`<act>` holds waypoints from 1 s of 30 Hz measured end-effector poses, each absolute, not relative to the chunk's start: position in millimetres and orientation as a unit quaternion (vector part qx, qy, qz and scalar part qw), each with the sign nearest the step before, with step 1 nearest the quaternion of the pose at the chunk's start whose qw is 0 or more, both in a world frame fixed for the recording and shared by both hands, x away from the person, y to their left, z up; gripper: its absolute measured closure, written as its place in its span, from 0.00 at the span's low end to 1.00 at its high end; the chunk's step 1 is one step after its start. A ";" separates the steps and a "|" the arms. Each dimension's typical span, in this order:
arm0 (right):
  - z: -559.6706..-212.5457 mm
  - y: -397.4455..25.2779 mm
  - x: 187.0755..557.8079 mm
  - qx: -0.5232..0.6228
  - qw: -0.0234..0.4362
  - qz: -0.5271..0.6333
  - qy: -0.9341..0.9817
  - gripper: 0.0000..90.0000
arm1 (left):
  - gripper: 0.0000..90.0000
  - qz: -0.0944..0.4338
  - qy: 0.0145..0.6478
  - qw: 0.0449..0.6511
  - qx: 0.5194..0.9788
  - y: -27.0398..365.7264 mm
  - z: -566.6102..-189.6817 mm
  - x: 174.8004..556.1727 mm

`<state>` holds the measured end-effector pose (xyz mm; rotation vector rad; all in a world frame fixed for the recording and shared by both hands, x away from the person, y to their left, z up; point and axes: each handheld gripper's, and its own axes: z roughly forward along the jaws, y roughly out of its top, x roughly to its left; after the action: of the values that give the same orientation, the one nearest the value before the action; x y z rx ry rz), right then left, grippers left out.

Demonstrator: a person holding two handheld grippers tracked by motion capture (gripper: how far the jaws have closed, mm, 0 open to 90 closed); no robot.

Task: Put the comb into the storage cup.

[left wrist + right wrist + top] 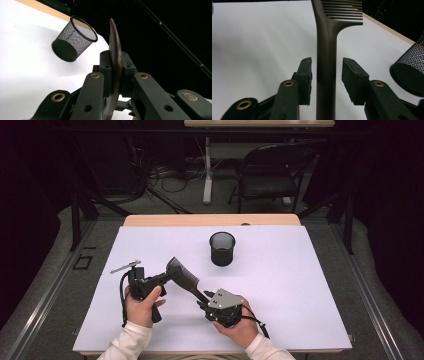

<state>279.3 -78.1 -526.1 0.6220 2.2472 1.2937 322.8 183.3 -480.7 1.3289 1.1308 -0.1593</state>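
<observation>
Partly, comb [115, 57] edge-on between left gripper [116, 72] jaws.

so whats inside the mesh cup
Nothing visible inside the mesh cup: the high view shows only a dark interior, and the left gripper view shows bare mesh wall. Its very bottom is too dark to tell.

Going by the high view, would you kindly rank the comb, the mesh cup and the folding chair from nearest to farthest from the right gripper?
1. The comb: its handle runs between the jaws of the right gripper.
2. The mesh cup: upright, mid-table, beyond.
3. The folding chair: on the floor past the table's far edge.
</observation>
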 end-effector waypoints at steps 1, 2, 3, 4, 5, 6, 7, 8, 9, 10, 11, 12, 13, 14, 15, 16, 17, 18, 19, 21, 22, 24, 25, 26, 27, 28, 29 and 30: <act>-526.2 -77.9 279.4 0.227 0.235 0.472 0.819 0.65 | 0.93 -0.069 0.496 0.640 0.583 184.0 -480.9 323.1; -526.3 -77.9 279.7 0.227 0.234 0.472 0.819 0.64 | 0.93 -0.068 0.495 0.640 0.583 184.8 -481.2 323.4; -526.4 -77.7 279.7 0.226 0.235 0.472 0.820 0.63 | 0.93 -0.067 0.498 0.642 0.580 184.9 -481.3 323.5; -526.6 -77.5 279.9 0.223 0.236 0.471 0.820 0.62 | 0.93 -0.064 0.498 0.641 0.580 185.8 -481.7 323.8; -526.8 -77.3 279.8 0.223 0.238 0.470 0.820 0.61 | 0.93 -0.065 0.499 0.642 0.578 186.5 -482.0 324.1; -526.9 -77.2 279.9 0.222 0.239 0.469 0.821 0.60 | 0.93 -0.063 0.501 0.642 0.577 187.3 -482.4 324.4; -527.0 -76.9 279.9 0.222 0.240 0.469 0.821 0.60 | 0.93 -0.062 0.503 0.642 0.575 188.1 -482.6 324.5; -527.1 -76.8 280.1 0.221 0.242 0.468 0.821 0.59 | 0.93 -0.061 0.503 0.642 0.575 189.2 -483.0 324.8; -527.2 -76.8 280.2 0.221 0.244 0.466 0.821 0.58 | 0.93 -0.059 0.503 0.643 0.574 190.1 -483.4 325.2; -527.4 -76.8 280.5 0.221 0.245 0.465 0.822 0.57 | 0.93 -0.058 0.505 0.645 0.571 190.5 -483.3 325.2; -527.5 -76.8 280.8 0.221 0.246 0.464 0.822 0.56 | 0.93 -0.054 0.503 0.644 0.574 192.1 -483.5 325.3; -527.7 -76.6 281.1 0.222 0.247 0.463 0.822 0.56 | 0.93 -0.052 0.505 0.646 0.570 192.4 -483.3 325.3; -527.8 -76.6 281.1 0.221 0.249 0.461 0.822 0.55 | 0.93 -0.049 0.505 0.647 0.570 193.2 -483.3 325.4; -528.0 -76.5 281.0 0.220 0.252 0.460 0.822 0.55 | 0.93 -0.048 0.505 0.647 0.569 194.1 -483.2 325.4; -528.1 -76.4 280.9 0.219 0.256 0.460 0.822 0.55 | 0.93 -0.047 0.506 0.648 0.568 194.9 -483.1 325.5; -528.0 -76.4 280.7 0.218 0.259 0.459 0.822 0.54 | 0.93 -0.044 0.505 0.648 0.568 195.9 -483.3 325.6; -528.1 -76.4 280.7 0.216 0.261 0.459 0.821 0.54 | 0.93 -0.043 0.505 0.648 0.568 196.7 -483.3 325.6; -528.1 -76.5 280.7 0.215 0.264 0.459 0.821 0.53 | 0.93 -0.041 0.506 0.650 0.566 197.1 -483.4 325.8; -528.0 -76.7 280.6 0.214 0.266 0.458 0.821 0.53 | 0.93 -0.040 0.506 0.651 0.565 197.7 -483.6 326.0; -528.0 -77.1 280.7 0.215 0.266 0.458 0.820 0.52 | 0.93 -0.036 0.505 0.651 0.565 199.1 -483.5 326.0; -527.8 -77.4 280.6 0.215 0.269 0.458 0.820 0.52 | 0.93 -0.034 0.504 0.652 0.565 199.8 -483.7 326.3; -527.9 -78.1 280.6 0.213 0.276 0.458 0.818 0.51 | 0.93 -0.030 0.503 0.653 0.565 200.6 -483.5 326.5; -527.9 -78.5 280.6 0.214 0.276 0.457 0.818 0.51 | 0.93 -0.026 0.503 0.655 0.564 200.7 -483.4 326.8; -528.0 -79.2 280.7 0.214 0.278 0.456 0.818 0.51 | 0.93 -0.025 0.503 0.655 0.563 201.0 -483.4 327.0; -528.2 -79.5 280.8 0.214 0.278 0.456 0.818 0.51 | 0.93 -0.023 0.502 0.657 0.562 201.2 -483.5 327.3; -528.3 -80.0 281.0 0.214 0.275 0.457 0.818 0.51 | 0.93 -0.021 0.500 0.658 0.563 201.7 -483.4 327.6; -528.3 -80.7 281.0 0.215 0.273 0.457 0.819 0.51 | 0.93 -0.020 0.499 0.658 0.563 202.0 -483.2 327.6; -528.4 -81.2 281.2 0.215 0.274 0.458 0.818 0.51 | 0.93 -0.019 0.499 0.659 0.562 202.2 -483.0 327.5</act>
<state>281.2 -81.2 -528.4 0.5774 2.1985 1.2328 327.5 202.2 -483.0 1.2718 1.1292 -0.0429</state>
